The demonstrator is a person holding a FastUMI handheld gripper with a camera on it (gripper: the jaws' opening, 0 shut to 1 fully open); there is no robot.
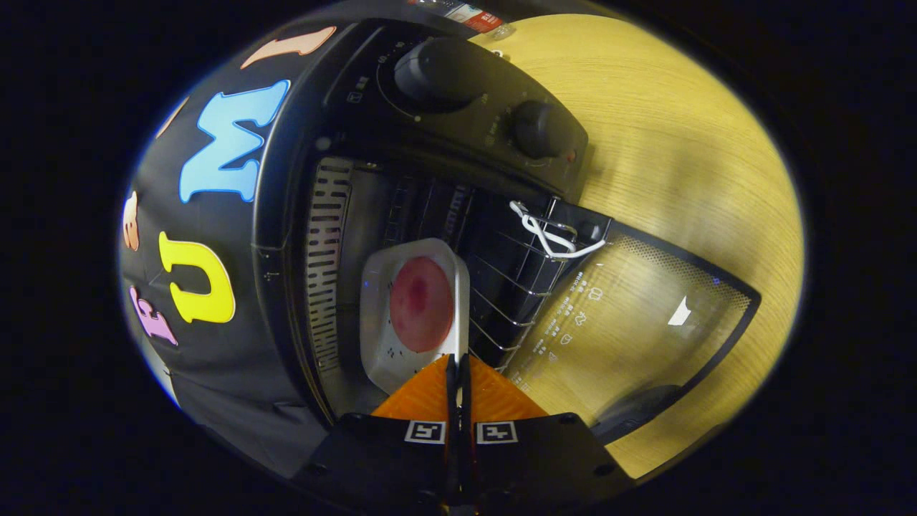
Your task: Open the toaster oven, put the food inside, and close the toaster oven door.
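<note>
We see our gripper point(458, 369) with its fingers pinched together on the near rim of the white plastic tray point(383, 308) carrying a round pink slice of food point(421, 304). The tray sits inside the black toaster oven point(401, 165), beside its wire rack point(512, 279); the glass door point(645, 315) lies open over the pale wooden table point(680, 143).

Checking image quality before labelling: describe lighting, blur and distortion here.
Gripper view: fisheye bends the toaster oven and its open glass door; the oven cavity is dim, the wooden table brightly lit; the gripper, fingers closed on the white tray of food, looks sharp.
</note>
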